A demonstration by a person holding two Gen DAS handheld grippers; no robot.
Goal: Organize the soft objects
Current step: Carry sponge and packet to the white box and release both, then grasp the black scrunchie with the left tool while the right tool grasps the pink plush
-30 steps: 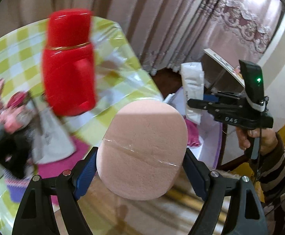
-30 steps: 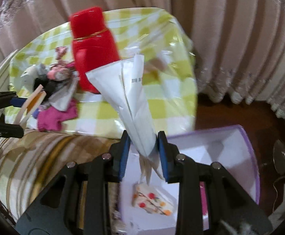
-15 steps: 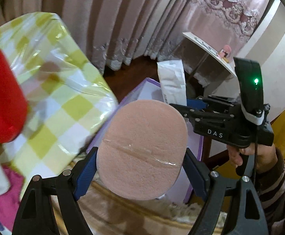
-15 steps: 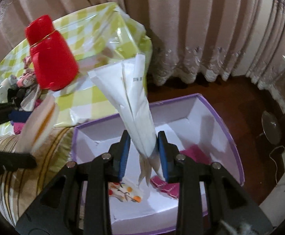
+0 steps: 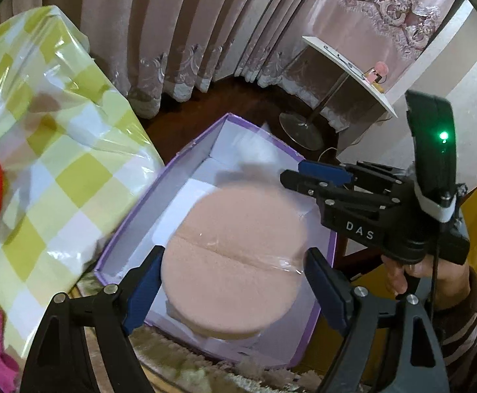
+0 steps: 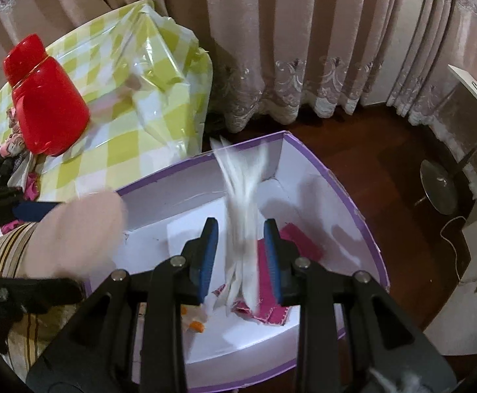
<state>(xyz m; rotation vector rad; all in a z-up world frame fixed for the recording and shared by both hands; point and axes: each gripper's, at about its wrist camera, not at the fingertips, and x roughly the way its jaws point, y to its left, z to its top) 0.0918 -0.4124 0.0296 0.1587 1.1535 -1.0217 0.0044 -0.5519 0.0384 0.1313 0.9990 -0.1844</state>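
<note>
A white box with a purple rim point(image 5: 173, 167) point(image 6: 353, 209) stands on the floor beside the table. My left gripper point(image 5: 235, 278) is open; a round pink sponge point(image 5: 235, 258) is blurred between its fingers, loose above the box. The sponge also shows in the right wrist view point(image 6: 78, 232). My right gripper point(image 6: 241, 245) is open; a white packet point(image 6: 241, 209) is blurred, dropping between its fingers into the box. Pink cloth point(image 6: 300, 242) and a patterned item point(image 6: 194, 326) lie in the box.
A table with a yellow-green checked plastic cover point(image 5: 58, 170) point(image 6: 124, 75) stands left of the box, with a red bottle point(image 6: 45, 108) and a heap of small clothes point(image 6: 9, 150). Curtains point(image 6: 287, 32) hang behind. A white side table point(image 5: 350, 68) stands at the right.
Both grippers have swung from the table to above the box and opened. The sponge and the white packet have come loose and are falling toward the box.
</note>
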